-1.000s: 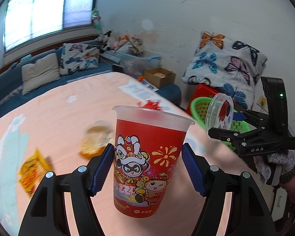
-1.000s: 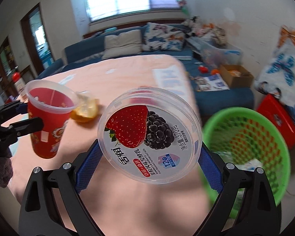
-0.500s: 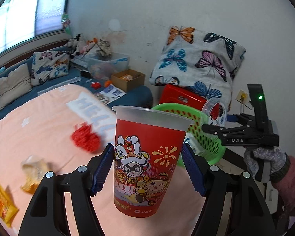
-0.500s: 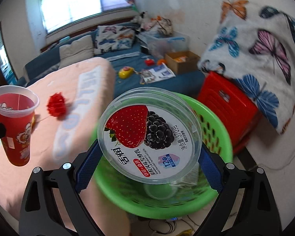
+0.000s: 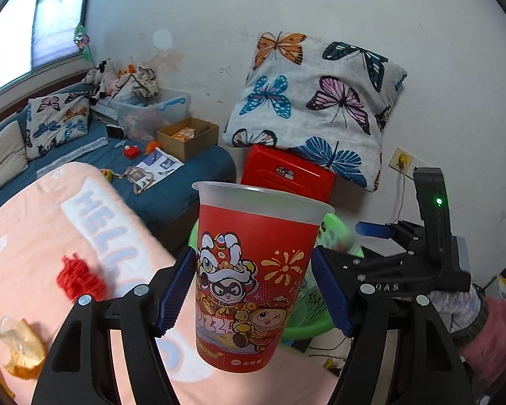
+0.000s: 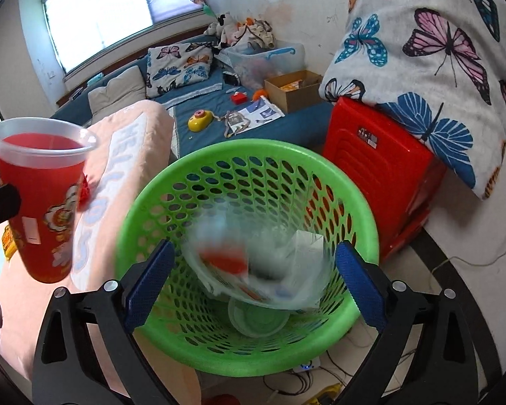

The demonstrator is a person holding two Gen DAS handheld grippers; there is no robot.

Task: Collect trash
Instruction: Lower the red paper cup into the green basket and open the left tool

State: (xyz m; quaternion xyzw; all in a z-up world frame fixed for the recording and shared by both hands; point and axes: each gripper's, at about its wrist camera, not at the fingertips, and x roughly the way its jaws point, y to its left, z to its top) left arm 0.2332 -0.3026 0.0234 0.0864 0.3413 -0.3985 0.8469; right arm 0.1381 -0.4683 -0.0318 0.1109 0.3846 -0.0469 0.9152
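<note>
The right hand-held gripper (image 6: 251,283) hangs over the green basket (image 6: 145,202), and its blue jaws have just been opening. They are spread wide now. The clear yogurt tub (image 6: 256,263) with the berry picture is between them but not touching either pad. It looks blurry, so it is most likely dropping into the basket. A clear round lid and some paper already lie at the bottom.

The left hand-held gripper (image 5: 254,285) is pinching the red cup (image 5: 253,280) with the cartoon lion on it. The pads press on both sides of the cup, and the cup stands upright in the air, to the left of the basket and near its rim.

So the step in hand is letting the tub go into the basket. The next move, I think, is for the cup. The left hand needs to slide it to the right until it is right over the basket, then spread its jaws so it falls in. The right hand should get out of the way first so the two do not bump.

More trash waits on the pink bed cover (image 5: 33,236): a red crumpled thing (image 5: 79,278) and a yellow wrapper (image 5: 22,349) at the near left.
</note>
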